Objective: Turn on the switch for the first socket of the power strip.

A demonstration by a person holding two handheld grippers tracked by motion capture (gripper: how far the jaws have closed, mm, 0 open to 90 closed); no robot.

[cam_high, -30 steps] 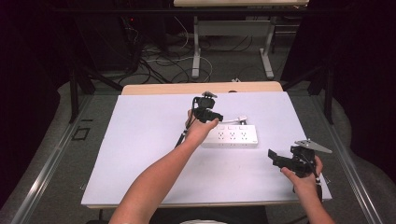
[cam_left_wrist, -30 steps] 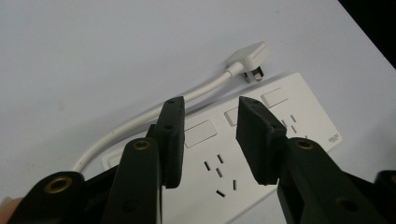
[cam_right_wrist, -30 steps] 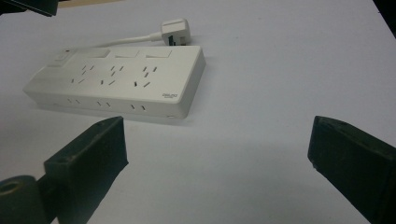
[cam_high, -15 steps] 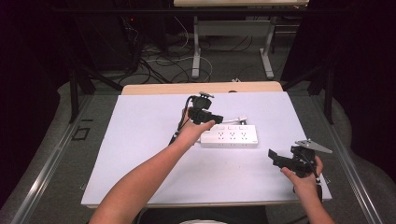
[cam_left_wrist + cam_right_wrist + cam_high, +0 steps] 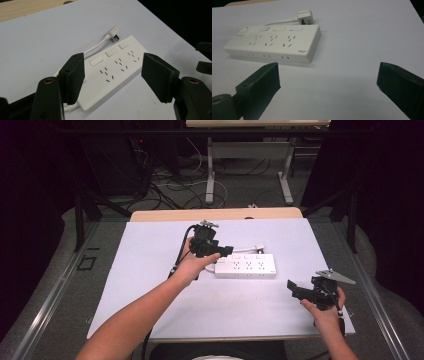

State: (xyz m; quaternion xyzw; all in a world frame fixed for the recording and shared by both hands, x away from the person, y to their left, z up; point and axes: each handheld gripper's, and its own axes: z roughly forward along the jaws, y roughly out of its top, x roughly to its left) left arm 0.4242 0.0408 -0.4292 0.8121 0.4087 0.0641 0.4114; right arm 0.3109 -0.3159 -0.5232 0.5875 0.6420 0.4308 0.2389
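The left gripper (image 5: 226, 251) has lifted up and off the white power strip (image 5: 246, 266), its jaws just opening and now apart and empty (the strip lies flat mid-table, plug (image 5: 114, 32) behind it), so I judge it released, while the right gripper (image 5: 294, 288) waits wide open nearby

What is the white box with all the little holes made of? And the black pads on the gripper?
The power strip looks like hard white plastic: smooth moulded edges, a faint sheen, crisp socket slots. Its cord seems to be softer plastic or rubber, since it bends. The left gripper has pads that look like matte black rubber or foam: dull and slightly grainy, though the look alone leaves that open.
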